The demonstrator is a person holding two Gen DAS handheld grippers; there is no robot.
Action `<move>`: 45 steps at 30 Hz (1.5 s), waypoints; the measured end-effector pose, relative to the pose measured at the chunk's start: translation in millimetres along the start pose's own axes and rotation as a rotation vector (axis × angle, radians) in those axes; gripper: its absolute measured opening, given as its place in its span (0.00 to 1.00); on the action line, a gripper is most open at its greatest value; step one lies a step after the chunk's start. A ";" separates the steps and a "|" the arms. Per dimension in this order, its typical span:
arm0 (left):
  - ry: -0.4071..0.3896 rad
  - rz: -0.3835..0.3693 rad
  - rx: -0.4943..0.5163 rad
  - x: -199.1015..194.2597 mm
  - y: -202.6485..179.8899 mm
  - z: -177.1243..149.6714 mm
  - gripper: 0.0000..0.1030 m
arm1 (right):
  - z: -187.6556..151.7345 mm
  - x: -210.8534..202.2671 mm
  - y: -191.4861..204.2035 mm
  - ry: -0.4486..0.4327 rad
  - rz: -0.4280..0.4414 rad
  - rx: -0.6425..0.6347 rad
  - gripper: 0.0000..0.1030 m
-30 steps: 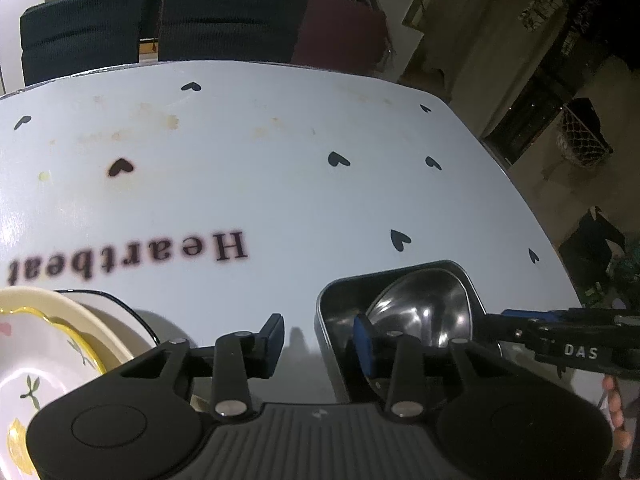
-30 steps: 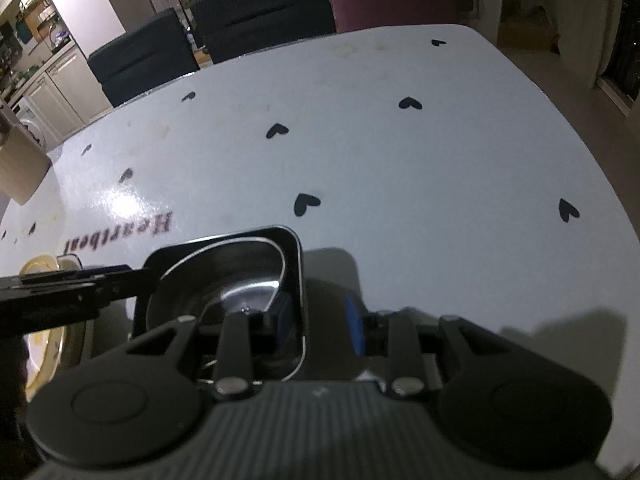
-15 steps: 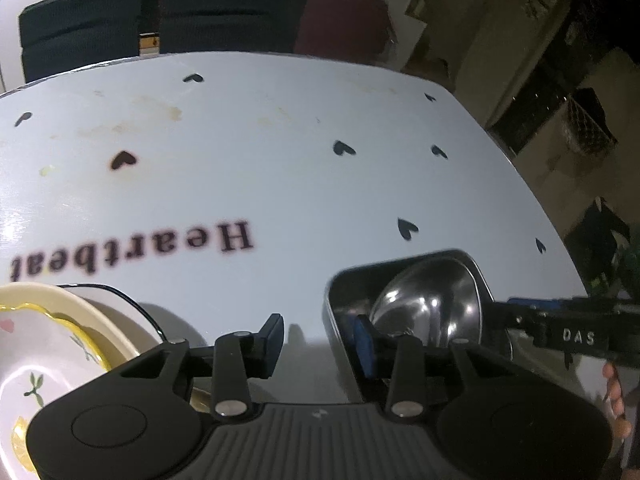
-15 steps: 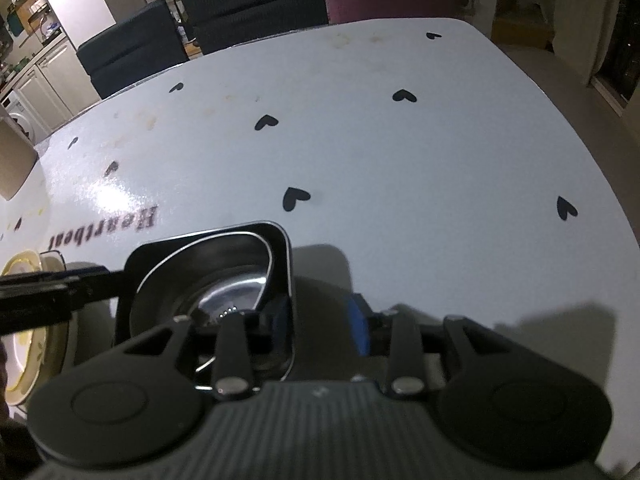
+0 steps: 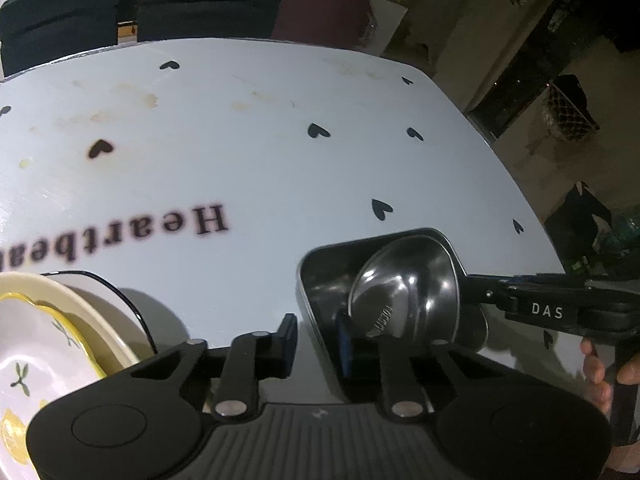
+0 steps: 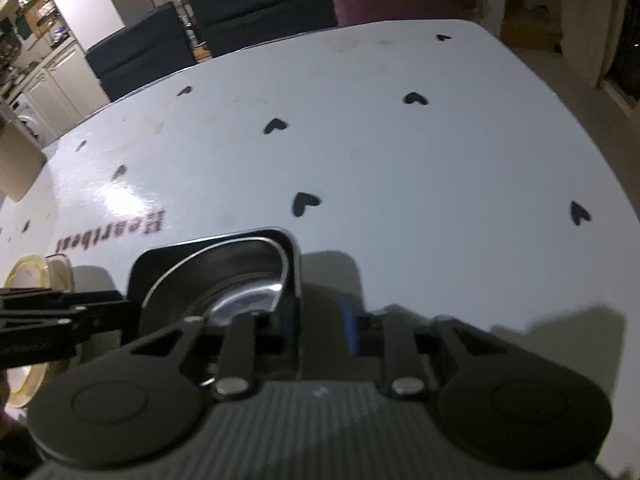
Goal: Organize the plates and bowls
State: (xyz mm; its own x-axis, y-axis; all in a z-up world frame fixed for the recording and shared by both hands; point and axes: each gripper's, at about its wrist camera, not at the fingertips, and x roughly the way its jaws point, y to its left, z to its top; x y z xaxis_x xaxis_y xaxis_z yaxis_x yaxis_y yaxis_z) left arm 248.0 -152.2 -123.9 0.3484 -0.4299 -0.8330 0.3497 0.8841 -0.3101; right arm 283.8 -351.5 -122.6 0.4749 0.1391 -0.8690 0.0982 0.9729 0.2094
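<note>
The near wall of the dark rectangular metal tray is straddled by the left gripper, its jaws just closed further. The tray's opposite wall is straddled likewise by the right gripper; firm clamping cannot be told.

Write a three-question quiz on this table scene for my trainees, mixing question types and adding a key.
1. True or false: the steel bowl lies inside the metal tray.
2. In the left wrist view, the plate stack lies to the tray's: A left, B right, C far side.
3. Fill in: the left gripper and right gripper each straddle the tray's ____.
Key: 1 true. 2 A. 3 rim; both pairs of jaws have just been closing on it, at opposite sides.
</note>
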 end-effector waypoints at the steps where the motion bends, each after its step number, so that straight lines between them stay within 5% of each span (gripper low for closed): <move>1: 0.004 -0.005 -0.001 0.4 -0.1 -0.4 0.16 | 0.0 -0.3 1.6 0.001 0.003 -0.010 0.14; 5: 0.012 -0.014 -0.008 1.0 0.2 -2.0 0.13 | 0.0 -1.7 5.9 0.008 0.012 -0.034 0.07; 19: 0.026 0.029 0.059 4.6 -9.1 -4.6 0.12 | 0.3 1.1 10.2 0.003 -0.004 -0.049 0.09; 45: 0.008 -0.052 -0.089 16.6 0.0 -3.4 0.12 | -5.4 -0.7 -5.3 0.015 -0.001 -0.004 0.05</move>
State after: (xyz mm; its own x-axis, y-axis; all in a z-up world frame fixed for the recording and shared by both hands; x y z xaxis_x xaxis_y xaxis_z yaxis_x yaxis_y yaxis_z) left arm 250.8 -158.7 -139.3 0.3249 -0.4746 -0.8180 0.2880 0.8735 -0.3925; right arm 278.2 -355.8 -125.6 0.4617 0.1411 -0.8758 0.0949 0.9737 0.2069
